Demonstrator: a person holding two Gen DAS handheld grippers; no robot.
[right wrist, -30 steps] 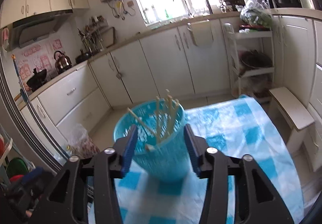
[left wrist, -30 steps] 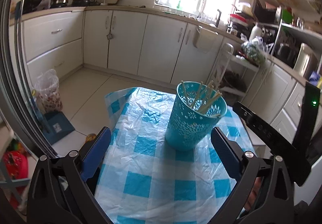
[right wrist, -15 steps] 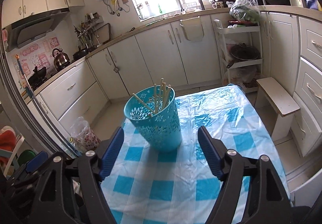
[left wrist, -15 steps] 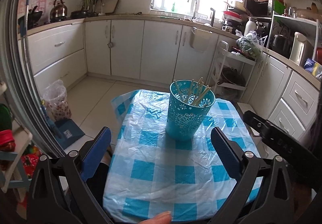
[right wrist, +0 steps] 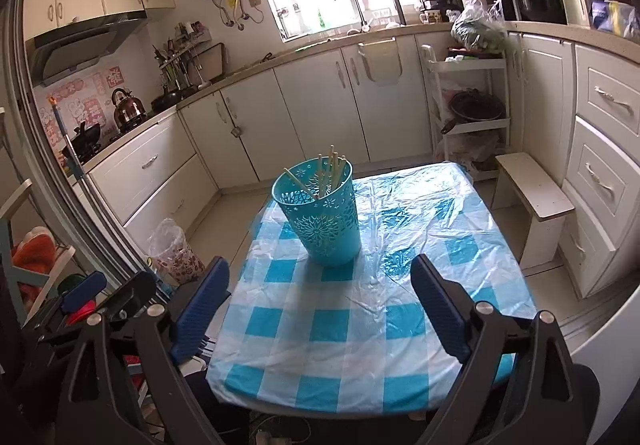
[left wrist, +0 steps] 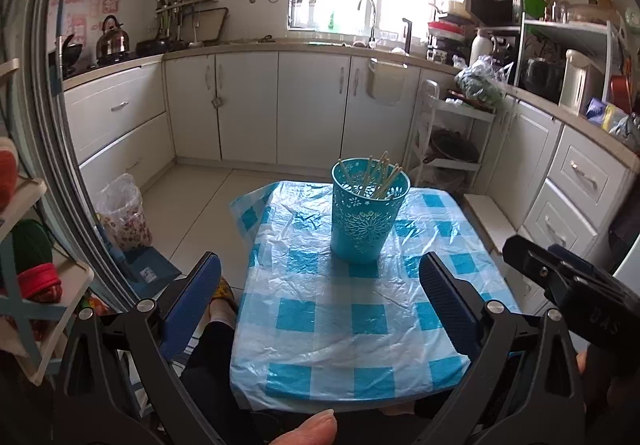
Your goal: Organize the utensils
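A blue-checked plastic cloth (left wrist: 320, 309) covers the bench ahead; a steel kettle (left wrist: 113, 41) sits far left, a white stool (right wrist: 532, 189) to the right.

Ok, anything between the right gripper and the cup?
Nothing: only bare checked cloth lies between the open right gripper and the cup, per the right wrist view.

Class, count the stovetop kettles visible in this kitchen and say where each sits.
1: a shiny steel kettle on the stove at the far left counter, beside a black wok. Others may be hidden among clutter.
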